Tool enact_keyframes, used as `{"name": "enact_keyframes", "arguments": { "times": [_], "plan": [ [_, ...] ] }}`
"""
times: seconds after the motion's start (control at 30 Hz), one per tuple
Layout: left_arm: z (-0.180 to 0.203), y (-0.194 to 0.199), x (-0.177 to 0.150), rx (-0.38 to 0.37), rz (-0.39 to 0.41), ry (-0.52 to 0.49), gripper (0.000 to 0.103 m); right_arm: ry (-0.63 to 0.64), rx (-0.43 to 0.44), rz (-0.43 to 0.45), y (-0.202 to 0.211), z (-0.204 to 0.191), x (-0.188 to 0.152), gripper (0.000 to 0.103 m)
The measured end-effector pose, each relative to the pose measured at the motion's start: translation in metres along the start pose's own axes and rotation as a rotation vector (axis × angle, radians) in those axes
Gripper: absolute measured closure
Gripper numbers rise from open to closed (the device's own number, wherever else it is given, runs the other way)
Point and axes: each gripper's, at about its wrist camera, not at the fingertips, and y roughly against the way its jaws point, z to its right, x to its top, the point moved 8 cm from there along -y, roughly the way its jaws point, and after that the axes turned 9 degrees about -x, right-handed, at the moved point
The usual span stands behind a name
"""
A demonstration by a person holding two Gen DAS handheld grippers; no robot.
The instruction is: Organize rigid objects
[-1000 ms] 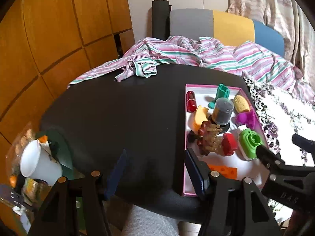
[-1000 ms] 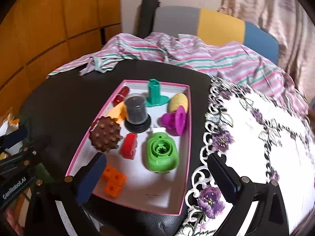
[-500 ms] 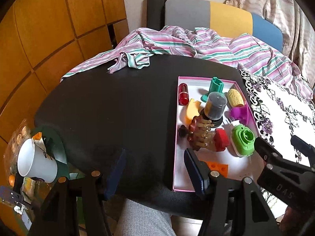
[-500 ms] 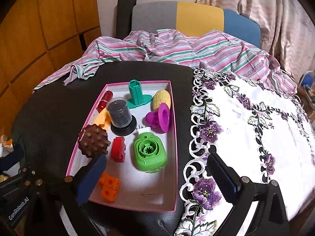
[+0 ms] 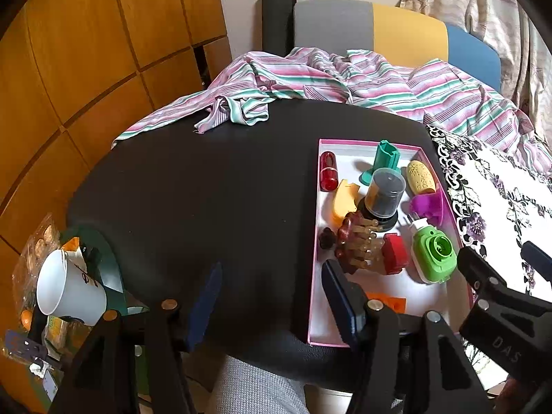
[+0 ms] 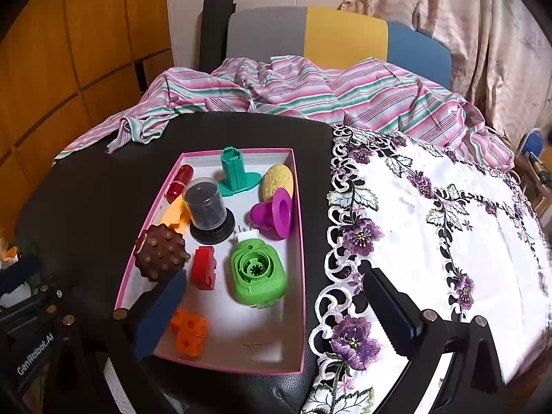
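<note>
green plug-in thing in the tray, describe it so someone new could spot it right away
On the black table sits a pink-rimmed tray of small objects. Near its right wall lies the green plug-in device, just this side of the purple piece. It alone is bright lime green, with a round ribbed centre and white plug.

Black left claw point(image 5: 270, 298) frame, blue pads, brass screws, right claw point(image 6: 276, 310) alike, grey trouser leg point(image 5: 257, 386)
</note>
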Motion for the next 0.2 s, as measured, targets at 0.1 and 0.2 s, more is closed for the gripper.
{"name": "enact_keyframes", "arguments": {
  "times": [0.1,0.2],
  "plan": [
    [0.0023,0.0004,-0.0002,-0.001,-0.001,-0.002,0.045,0.003,-0.005,-0.001,-0.0009,0.0000,-0.0008,0.000],
    [0.0042,0.0021,-0.0002,0.021,0.013,-0.015,0.045,0.005,0.000,-0.007,-0.0021,-0.0002,-0.0019,0.000]
  ]
}}
